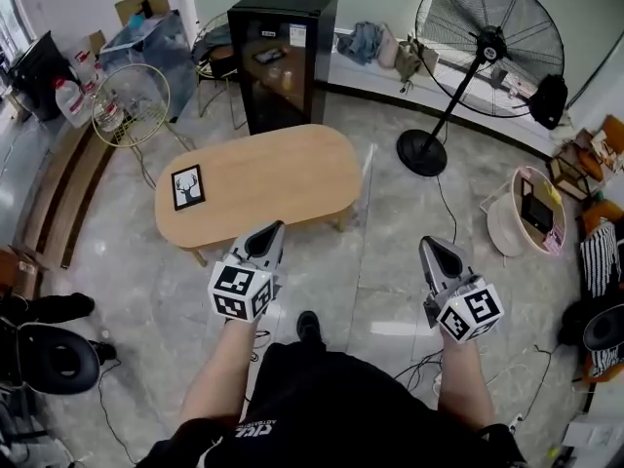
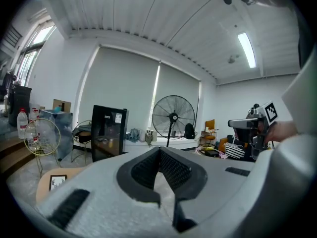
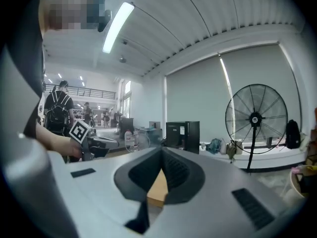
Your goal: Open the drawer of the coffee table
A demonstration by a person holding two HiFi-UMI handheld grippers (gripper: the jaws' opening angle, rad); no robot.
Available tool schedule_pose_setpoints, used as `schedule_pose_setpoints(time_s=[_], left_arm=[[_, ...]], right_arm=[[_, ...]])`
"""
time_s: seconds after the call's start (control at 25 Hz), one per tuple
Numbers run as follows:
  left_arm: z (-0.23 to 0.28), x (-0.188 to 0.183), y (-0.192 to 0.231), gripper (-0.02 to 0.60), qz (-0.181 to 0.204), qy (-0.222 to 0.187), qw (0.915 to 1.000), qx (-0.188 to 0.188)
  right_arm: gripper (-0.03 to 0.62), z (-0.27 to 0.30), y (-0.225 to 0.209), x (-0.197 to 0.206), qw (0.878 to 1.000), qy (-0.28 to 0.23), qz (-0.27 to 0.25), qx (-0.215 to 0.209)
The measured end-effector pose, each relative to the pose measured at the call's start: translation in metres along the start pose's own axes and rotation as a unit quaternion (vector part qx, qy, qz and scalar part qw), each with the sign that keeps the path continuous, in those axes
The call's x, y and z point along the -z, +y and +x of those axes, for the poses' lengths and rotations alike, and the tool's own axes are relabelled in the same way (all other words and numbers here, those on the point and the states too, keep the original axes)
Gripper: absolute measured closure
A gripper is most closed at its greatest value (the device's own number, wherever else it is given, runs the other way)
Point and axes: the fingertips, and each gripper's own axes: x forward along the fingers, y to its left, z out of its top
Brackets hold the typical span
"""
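A low oval wooden coffee table (image 1: 258, 178) stands on the marbled floor ahead of me; no drawer shows from above. A framed deer picture (image 1: 188, 186) lies on its left end. My left gripper (image 1: 272, 230) is shut and empty, hovering just over the table's near edge. My right gripper (image 1: 433, 247) is shut and empty too, held above bare floor to the right of the table. The left gripper view has the table's corner (image 2: 47, 178) low on the left, and the right gripper view shows a slice of the table edge (image 3: 157, 190) past its jaws.
A black mini fridge (image 1: 281, 57) stands behind the table. A big floor fan (image 1: 483, 42) is at the back right, a small wire fan (image 1: 130, 105) at the back left. Chairs and clutter line both sides. My legs and a shoe (image 1: 309, 328) are below.
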Motion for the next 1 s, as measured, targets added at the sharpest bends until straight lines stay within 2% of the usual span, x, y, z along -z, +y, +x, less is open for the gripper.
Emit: schedule_pose_setpoints(time_s=[0.24,0.6,0.76,1.0], left_arm=[[0.036,-0.014,0.037,0.572,0.021,0.008,0.9997,-0.005],[0.059,-0.002,0.080,0.572,-0.020,0.018,0.9975,-0.066],[0.075,0.004,0.081,0.572,-0.038,0.024,0.9940,-0.100],[0.105,0.003,0.053,0.572,-0.052,0.033,0.9859,-0.156]], right_arm=[[0.589,0.059,-0.029,-0.002,1.000,0.006,0.004,-0.016],[0.589,0.125,-0.081,-0.014,0.999,0.007,0.003,-0.052],[0.588,0.147,-0.114,-0.007,0.997,0.010,0.012,-0.082],[0.588,0.163,-0.156,0.012,0.987,0.031,0.016,-0.157]])
